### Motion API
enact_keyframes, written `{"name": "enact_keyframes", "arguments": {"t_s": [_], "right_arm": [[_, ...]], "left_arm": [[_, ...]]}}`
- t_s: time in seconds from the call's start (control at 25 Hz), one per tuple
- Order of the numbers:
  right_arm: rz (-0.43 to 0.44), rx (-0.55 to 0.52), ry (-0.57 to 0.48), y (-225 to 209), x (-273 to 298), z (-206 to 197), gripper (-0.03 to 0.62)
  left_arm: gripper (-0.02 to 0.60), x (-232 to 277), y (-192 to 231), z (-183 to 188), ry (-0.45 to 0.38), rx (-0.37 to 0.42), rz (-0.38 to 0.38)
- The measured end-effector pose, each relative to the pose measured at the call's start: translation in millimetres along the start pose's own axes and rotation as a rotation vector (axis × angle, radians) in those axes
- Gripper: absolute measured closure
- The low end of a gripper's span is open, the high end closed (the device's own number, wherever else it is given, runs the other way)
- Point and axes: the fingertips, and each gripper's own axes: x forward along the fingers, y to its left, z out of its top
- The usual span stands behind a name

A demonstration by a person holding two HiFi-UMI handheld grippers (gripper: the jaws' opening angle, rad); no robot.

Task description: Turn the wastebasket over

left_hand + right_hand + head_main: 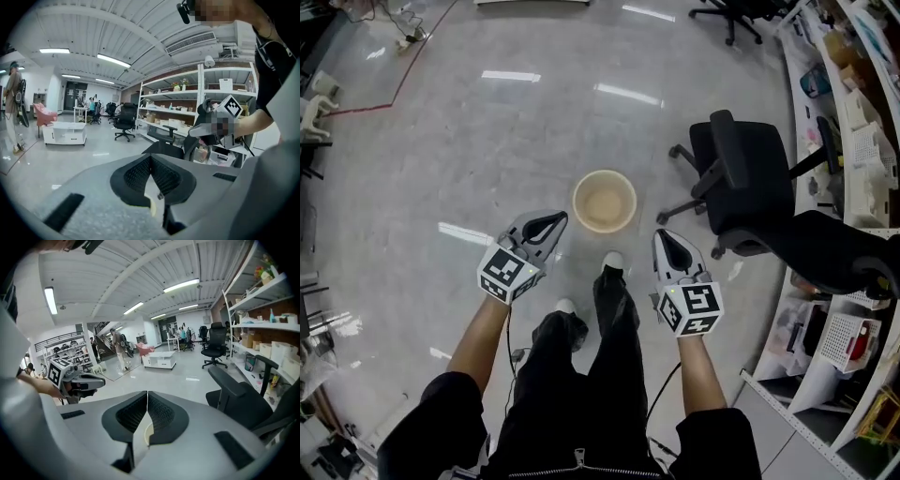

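**Wastebasket: Handling and Blind Spots**

Your left gripper (551, 223) has its jaws together on nothing. The beige wastebasket (605, 172) stands mouth-up on the floor just ahead, between both grippers and touching neither. Expect a light, stiff, smooth-walled shell. Take it at the rim, or press on opposite walls. Your right gripper (668, 246) is likewise closed and empty. The base and outer wall are hidden from above, and the gripper views show at most a pale sliver.

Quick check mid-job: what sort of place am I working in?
Most likely an open office or lab workspace: a black swivel chair beside stocked shelves, more office chairs across the polished floor, strip lights overhead.
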Motion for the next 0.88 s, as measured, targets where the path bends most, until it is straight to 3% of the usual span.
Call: {"name": "enact_keyframes", "arguments": {"t_s": [0.48,0.64,0.88], "right_arm": [[0.013,-0.065,0.017,-111.5,209.9,-187.4,0.582],[0.022,-0.089,0.044,-142.0,252.6,-255.9,0.582],[-0.008,-0.087,0.039,-179.9,302.9,-338.6,0.58]], "left_arm": [[0.577,152.5,101.2,-246.1,0.012,0.038,-0.039],[0.577,186.5,125.5,-327.6,0.034,0.028,-0.034],[0.576,217.3,160.6,-421.3,0.059,0.016,-0.036]]}}
